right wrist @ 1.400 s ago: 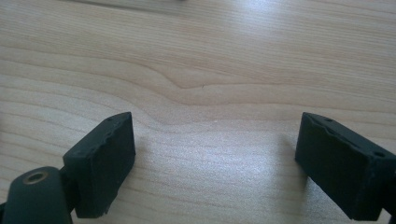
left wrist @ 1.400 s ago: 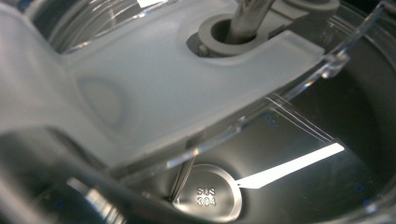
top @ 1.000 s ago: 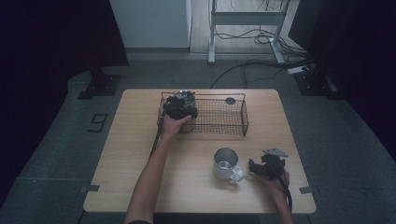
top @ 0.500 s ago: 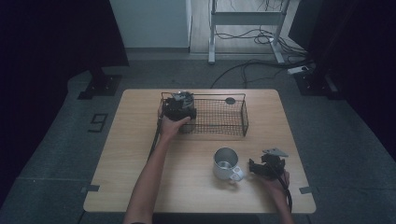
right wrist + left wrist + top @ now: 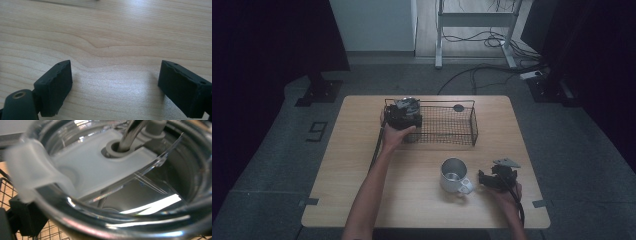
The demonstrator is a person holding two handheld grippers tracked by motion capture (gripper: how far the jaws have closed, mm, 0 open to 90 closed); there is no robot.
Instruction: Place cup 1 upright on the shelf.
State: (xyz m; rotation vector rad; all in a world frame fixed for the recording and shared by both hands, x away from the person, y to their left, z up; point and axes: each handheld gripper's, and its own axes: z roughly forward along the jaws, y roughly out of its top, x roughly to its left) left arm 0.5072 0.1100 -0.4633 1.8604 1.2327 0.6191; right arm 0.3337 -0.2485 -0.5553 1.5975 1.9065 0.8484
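Hardly anything has shifted in the high view since the earlier frames. Both hands sit where they were, but the left gripper (image 5: 404,114), at the left end of the black wire-mesh basket (image 5: 474,122) just above the frame's centre, has just been opening its jaws.

In the left gripper view the clear round plastic tumbler lid with its pale grey flap (image 5: 100,170) lies pressed up close and tilted across the frame, between the jaws. One black jaw shows at the lower left over the mesh. We judge the grip released, though we cannot see the pads meeting or leaving the rim.

The right gripper (image 5: 484,179) rests at the lower right of the high view, just beside the handled, shiny metal mug (image 5: 453,175). Its jaws stand moderately apart over the bare light wooden table (image 5: 357,165), with nothing between them.

Our worry is the release. If the lidded vessel is not seated flat on the mesh, it may tip or roll once the jaws let go. A jaw that catches the rim on the way out could drag it over the basket wall. The right gripper could also nudge the mug's handle.
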